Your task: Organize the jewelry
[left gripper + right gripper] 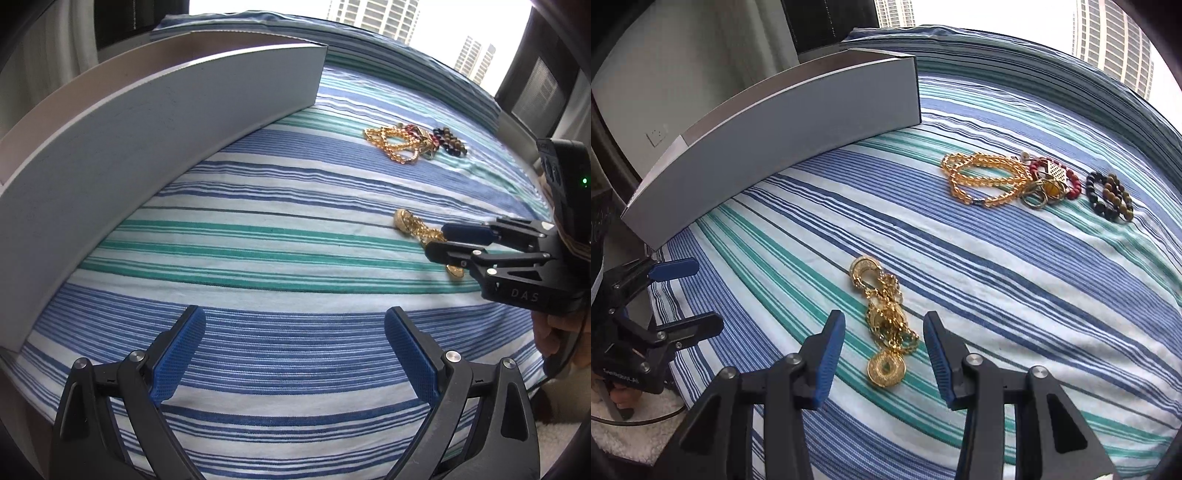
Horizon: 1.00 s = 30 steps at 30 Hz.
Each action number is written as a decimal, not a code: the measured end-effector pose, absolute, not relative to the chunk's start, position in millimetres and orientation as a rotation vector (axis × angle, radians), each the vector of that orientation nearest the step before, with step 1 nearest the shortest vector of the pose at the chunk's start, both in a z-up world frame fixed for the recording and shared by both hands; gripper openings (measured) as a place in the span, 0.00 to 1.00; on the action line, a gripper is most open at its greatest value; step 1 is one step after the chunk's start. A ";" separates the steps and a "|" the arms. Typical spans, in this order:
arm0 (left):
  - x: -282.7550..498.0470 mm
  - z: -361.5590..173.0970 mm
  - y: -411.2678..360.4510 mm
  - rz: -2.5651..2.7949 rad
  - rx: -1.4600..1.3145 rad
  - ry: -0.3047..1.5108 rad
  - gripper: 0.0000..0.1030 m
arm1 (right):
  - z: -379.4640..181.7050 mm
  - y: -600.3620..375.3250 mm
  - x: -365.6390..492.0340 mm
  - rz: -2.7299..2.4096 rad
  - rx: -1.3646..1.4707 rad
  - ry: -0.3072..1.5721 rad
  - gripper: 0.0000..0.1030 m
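A gold chain necklace (886,325) with a round pendant (886,371) lies on the striped bedsheet (997,277). My right gripper (883,315) stands open astride it, and neither blue pad touches the chain. From the left wrist view the right gripper (439,242) sits low over the same gold necklace (406,221). My left gripper (294,312) is wide open above bare sheet with nothing between its fingers; the right wrist view has the left gripper (706,293) at its left edge. Farther back lies a pile of an amber bead necklace (982,177), a red bead bracelet (1052,177) and a dark bead bracelet (1110,197).
A long open white box (147,122) stands on the bed at the back left, and the right wrist view has this box (775,122) beyond the left gripper. The jewelry pile (399,144) lies right of it. A window with towers is behind the bed.
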State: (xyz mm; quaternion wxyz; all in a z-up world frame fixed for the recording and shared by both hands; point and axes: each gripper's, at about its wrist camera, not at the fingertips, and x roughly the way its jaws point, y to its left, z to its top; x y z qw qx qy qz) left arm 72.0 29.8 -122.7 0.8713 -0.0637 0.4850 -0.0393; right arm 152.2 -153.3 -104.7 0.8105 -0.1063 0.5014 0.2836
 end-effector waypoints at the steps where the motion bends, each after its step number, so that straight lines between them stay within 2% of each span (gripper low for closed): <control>1: 71.8 -122.7 31.6 -0.079 -0.137 1.013 0.95 | -108.3 -152.1 154.2 0.611 -0.236 1.087 0.37; 3: 71.1 -124.2 35.2 -0.071 -0.147 1.014 0.95 | -108.2 -154.0 153.3 0.628 -0.221 1.110 0.23; 7: 74.8 -131.1 37.5 -0.073 -0.174 1.039 0.95 | -100.3 -161.6 142.2 0.652 -0.202 1.121 0.23; 21: 70.9 -125.2 40.0 -0.061 -0.165 1.021 0.95 | -53.8 -149.0 155.3 0.761 0.032 1.026 0.23; 23: 70.1 -124.1 40.3 -0.060 -0.160 1.019 0.95 | -61.8 -146.2 163.9 0.704 0.012 1.036 0.27; 24: 69.5 -123.2 40.5 -0.060 -0.157 1.016 0.95 | -66.2 -147.6 168.3 0.681 0.020 1.052 0.35; 30: 78.8 -120.7 36.3 -0.101 -0.147 1.025 0.95 | -65.6 -183.7 166.6 0.591 0.101 1.040 0.37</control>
